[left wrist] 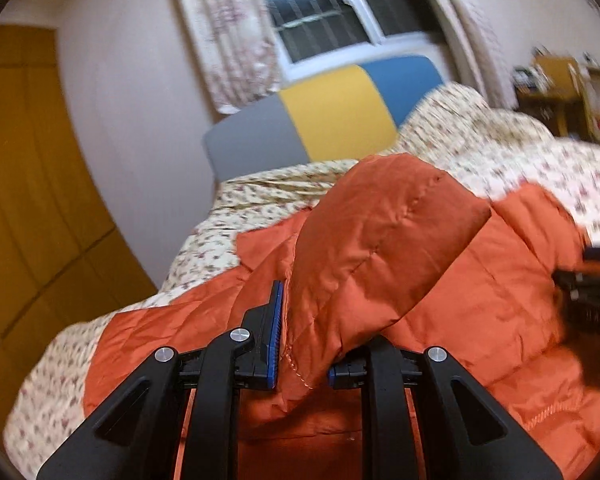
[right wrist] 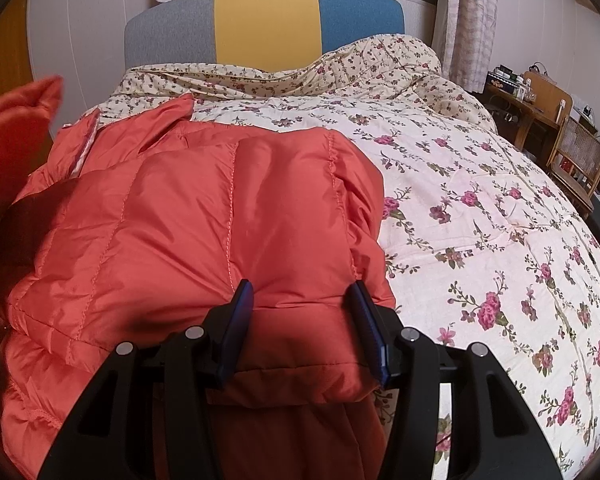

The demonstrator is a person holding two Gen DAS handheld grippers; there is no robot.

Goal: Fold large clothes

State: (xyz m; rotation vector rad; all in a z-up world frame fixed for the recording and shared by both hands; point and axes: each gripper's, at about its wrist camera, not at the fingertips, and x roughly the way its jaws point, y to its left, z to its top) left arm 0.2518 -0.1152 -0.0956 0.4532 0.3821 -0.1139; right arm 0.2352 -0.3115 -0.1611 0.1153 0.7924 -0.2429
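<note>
An orange quilted puffer jacket (right wrist: 204, 216) lies on a floral bedspread (right wrist: 480, 200). In the left wrist view my left gripper (left wrist: 300, 344) is shut on a sleeve or flap of the jacket (left wrist: 372, 248) and holds it lifted above the rest of the garment. In the right wrist view my right gripper (right wrist: 304, 320) stands with jaws wide apart around a thick folded part of the jacket; the fabric bulges between the blue pads (right wrist: 240, 320). The right gripper also shows blurred in the left wrist view (left wrist: 588, 280), at the right edge.
The bed has a grey, yellow and blue headboard (right wrist: 260, 28) under a curtained window (left wrist: 320, 12). A wooden desk and a cane chair (right wrist: 572, 160) stand at the bed's right. Yellow wardrobe doors (left wrist: 20, 160) are on the left.
</note>
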